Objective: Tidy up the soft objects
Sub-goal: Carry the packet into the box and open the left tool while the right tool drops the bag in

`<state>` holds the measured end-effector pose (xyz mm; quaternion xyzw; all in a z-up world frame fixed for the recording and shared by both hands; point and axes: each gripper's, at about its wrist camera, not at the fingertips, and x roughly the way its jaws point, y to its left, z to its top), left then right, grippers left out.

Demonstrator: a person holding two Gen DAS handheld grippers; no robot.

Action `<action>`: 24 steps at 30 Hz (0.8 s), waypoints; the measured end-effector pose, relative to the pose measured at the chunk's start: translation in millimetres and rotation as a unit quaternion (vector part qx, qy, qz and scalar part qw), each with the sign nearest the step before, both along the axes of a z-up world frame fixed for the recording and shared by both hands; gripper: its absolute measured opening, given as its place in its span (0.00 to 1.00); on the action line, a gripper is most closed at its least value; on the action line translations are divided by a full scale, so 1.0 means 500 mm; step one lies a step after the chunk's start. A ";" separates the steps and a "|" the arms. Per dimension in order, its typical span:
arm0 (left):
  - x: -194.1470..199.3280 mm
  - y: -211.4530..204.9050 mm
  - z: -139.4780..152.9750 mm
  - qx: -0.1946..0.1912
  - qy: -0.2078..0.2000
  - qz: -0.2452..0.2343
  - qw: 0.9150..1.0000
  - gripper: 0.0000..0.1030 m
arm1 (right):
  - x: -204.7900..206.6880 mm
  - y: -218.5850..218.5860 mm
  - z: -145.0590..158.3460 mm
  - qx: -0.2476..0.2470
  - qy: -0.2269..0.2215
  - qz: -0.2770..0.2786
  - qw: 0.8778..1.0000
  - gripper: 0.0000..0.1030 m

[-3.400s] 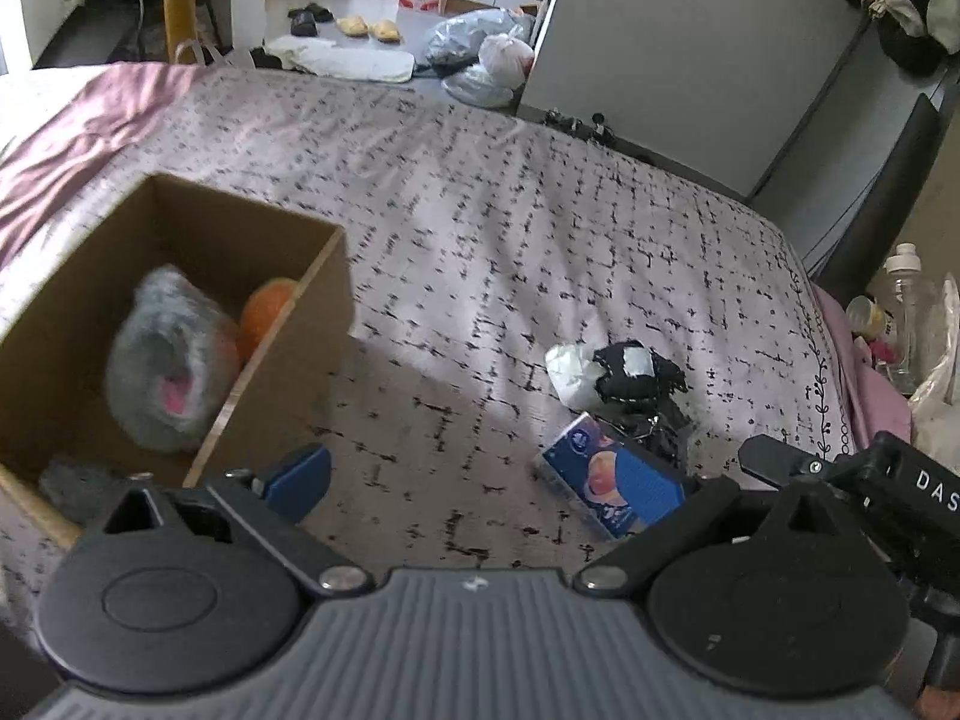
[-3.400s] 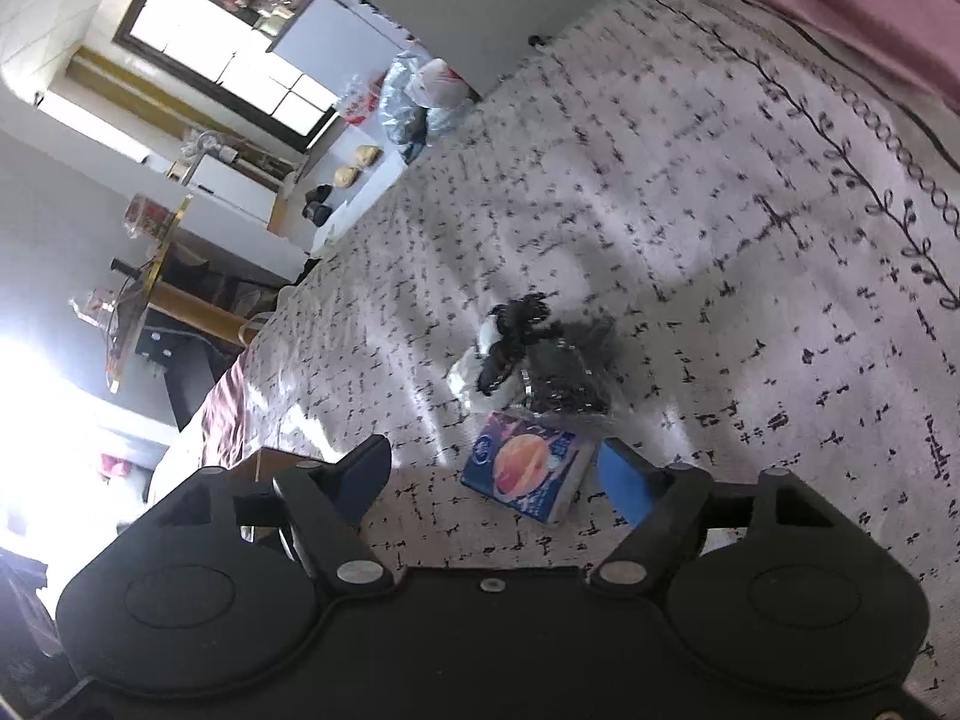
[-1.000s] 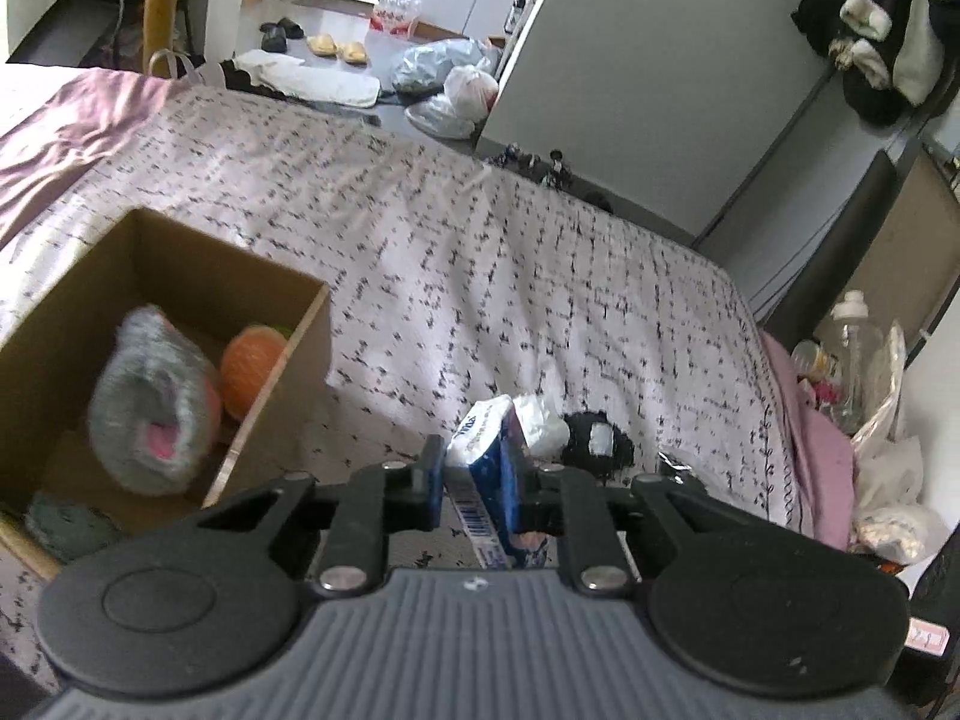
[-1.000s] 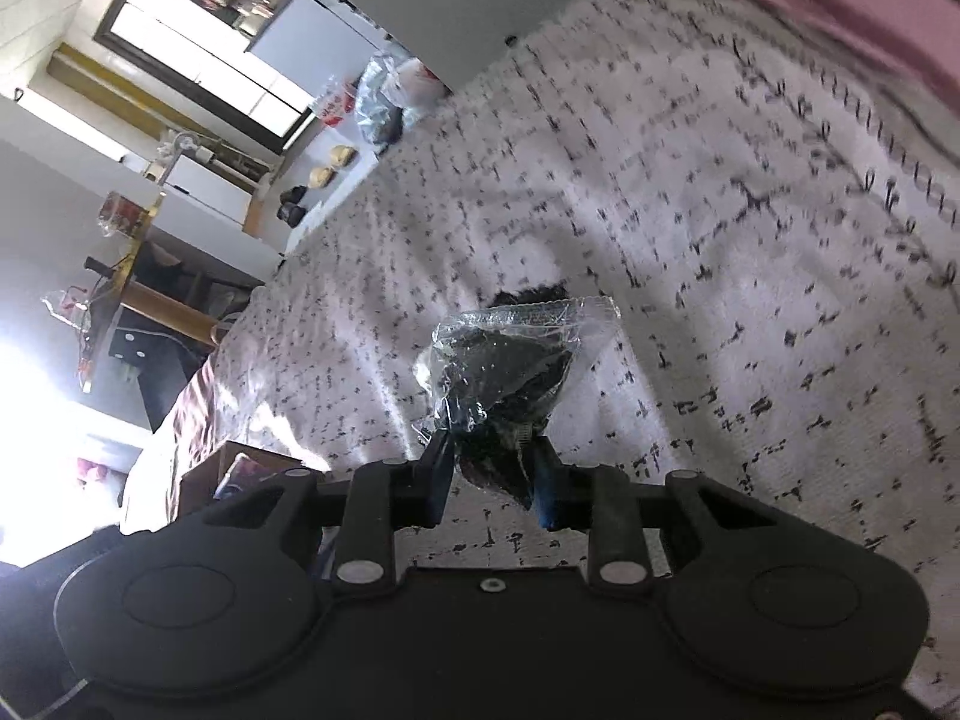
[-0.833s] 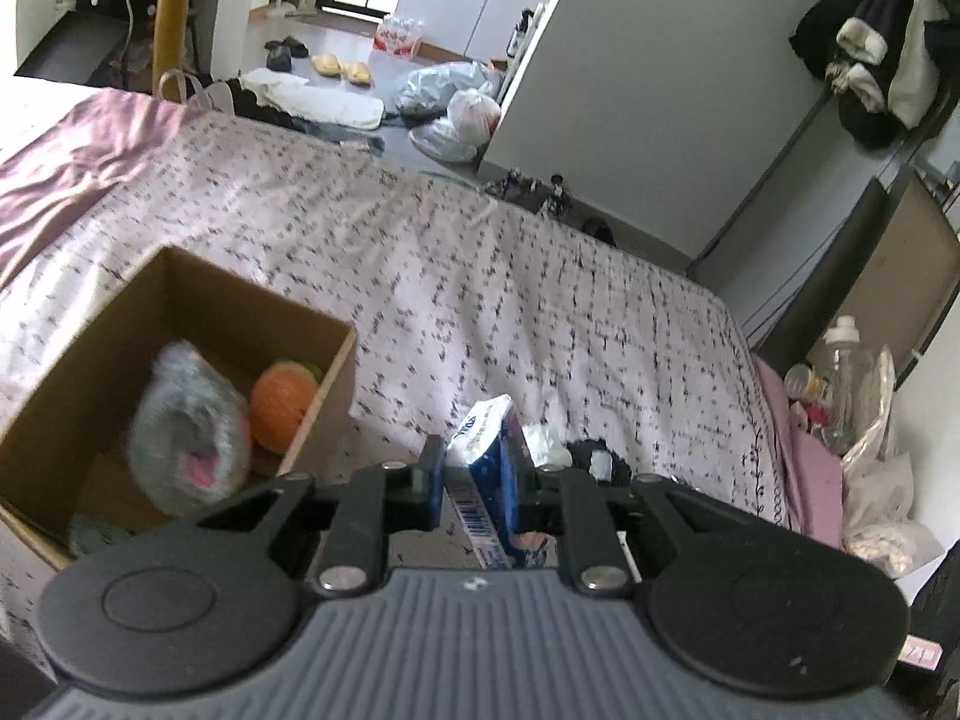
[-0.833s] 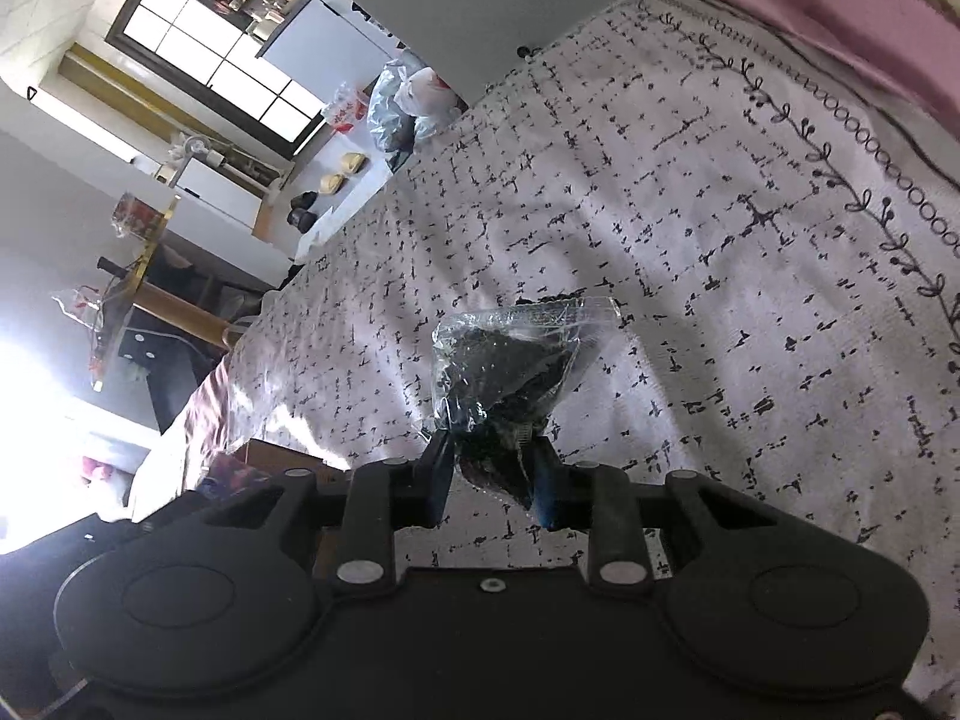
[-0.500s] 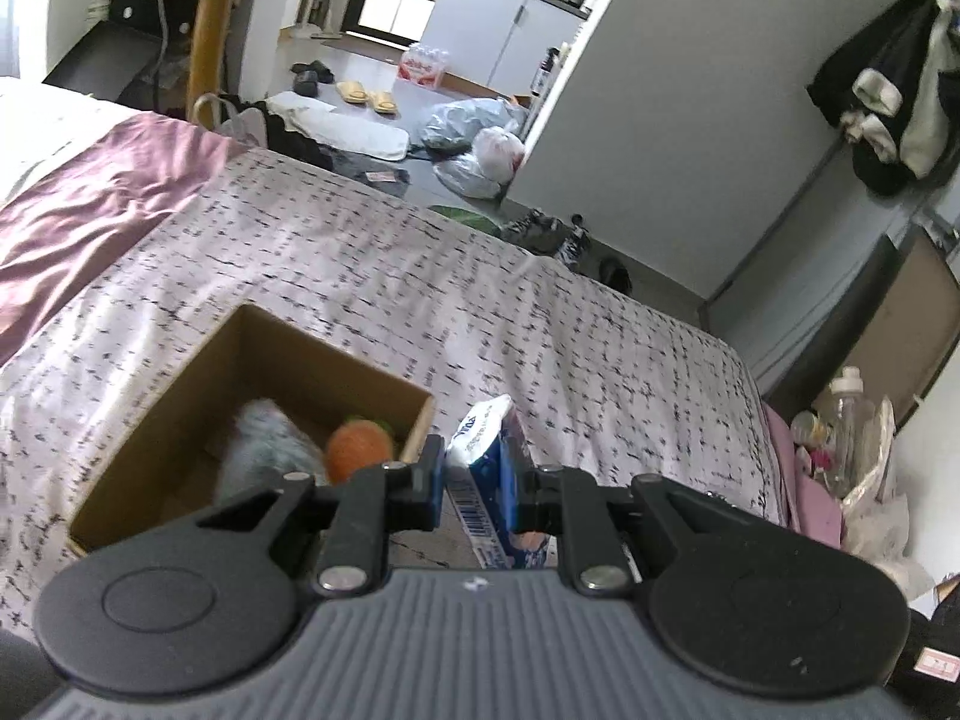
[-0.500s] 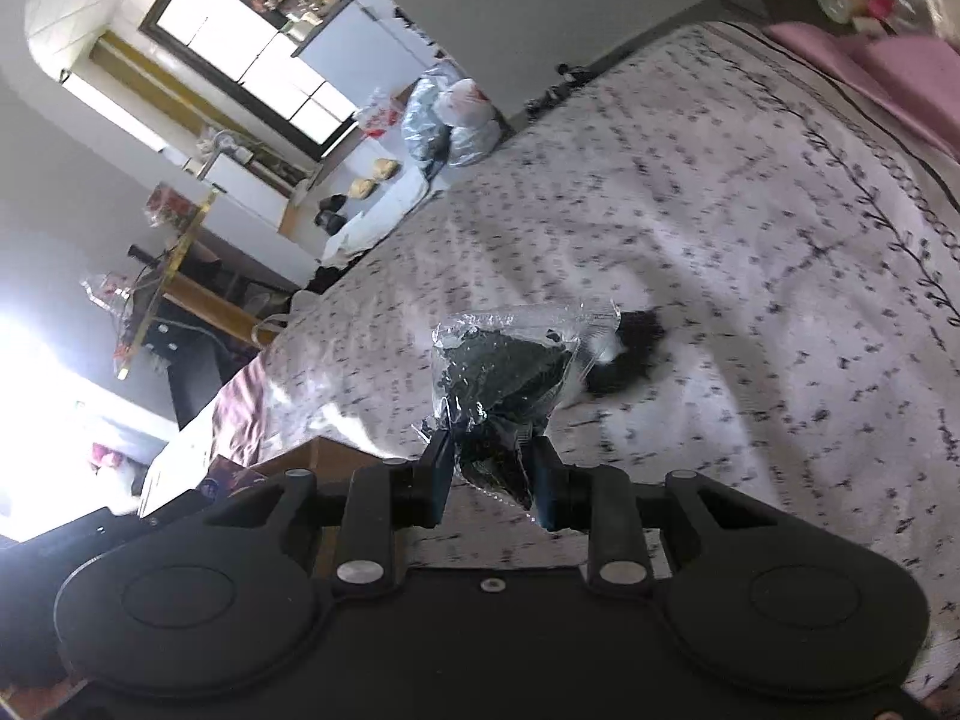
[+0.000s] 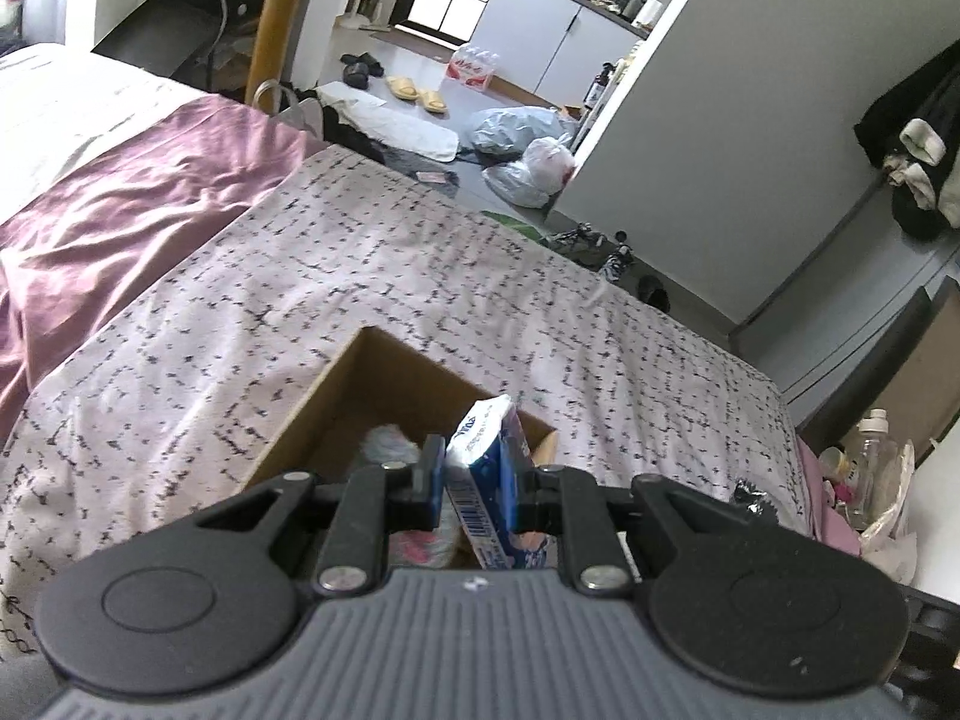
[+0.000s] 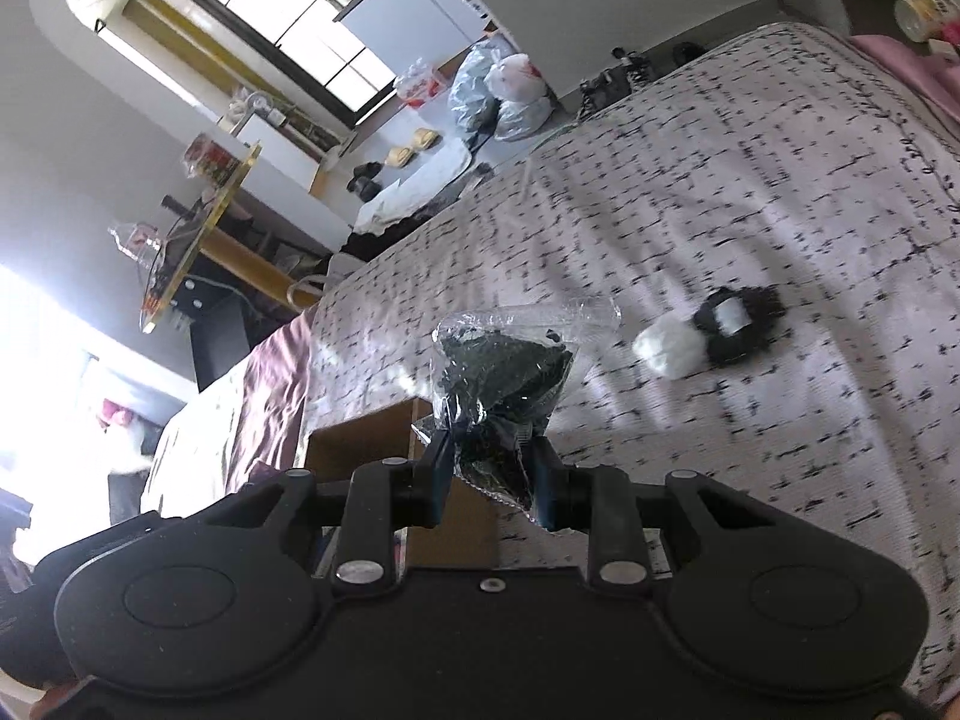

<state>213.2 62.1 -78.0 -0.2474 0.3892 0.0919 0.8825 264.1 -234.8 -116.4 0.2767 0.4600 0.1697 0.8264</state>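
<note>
Your landmark is the open brown cardboard box [image 9: 384, 384] on the white bedspread with black dash marks [image 9: 300, 300]. Your left gripper [image 9: 477, 483] hangs over the box's open top, its jaws pressed onto a blue and white soft tissue pack [image 9: 489, 462] that stands upright between them; a barcode shows on its white side, but the lettering near its top is too blurred to read. Inside the box, below the pack, lies a grey fluffy toy with a pink patch [image 9: 390, 450]. Your right gripper [image 10: 489, 474] sits just to the right of the box, pinching a crinkled clear plastic bag of dark green-black stuff [image 10: 504, 378] by its lower end. Well to the right of the box, a white and black fluffy toy [image 10: 702, 339] rests on the bedspread.
</note>
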 end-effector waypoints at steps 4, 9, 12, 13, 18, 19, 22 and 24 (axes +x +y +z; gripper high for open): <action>-0.013 0.031 -0.013 -0.003 0.012 0.007 1.000 0.17 | -0.007 0.040 0.001 -0.004 0.004 0.012 1.000 0.27; -0.027 0.064 -0.036 -0.009 0.026 0.014 1.000 0.17 | -0.013 0.092 0.002 -0.007 0.009 0.027 1.000 0.27; -0.034 0.084 -0.045 -0.013 0.032 0.014 0.999 0.17 | -0.019 0.120 0.005 -0.010 0.012 0.036 0.999 0.27; -0.035 0.089 -0.048 -0.016 0.034 0.012 0.999 0.18 | -0.022 0.130 0.006 -0.012 0.012 0.040 0.999 0.27; -0.041 0.106 -0.061 -0.024 0.050 -0.004 0.998 0.20 | -0.040 0.178 0.008 -0.016 0.017 0.065 0.998 0.27; -0.042 0.108 -0.061 -0.022 0.051 -0.006 0.998 0.21 | -0.043 0.187 0.007 -0.018 0.019 0.070 0.997 0.27; -0.045 0.114 -0.060 -0.024 0.051 -0.010 0.998 0.30 | -0.051 0.214 0.002 -0.023 0.024 0.086 0.996 0.27; -0.048 0.119 -0.056 -0.025 0.047 -0.005 0.999 0.34 | -0.056 0.228 -0.001 -0.027 0.028 0.092 0.995 0.27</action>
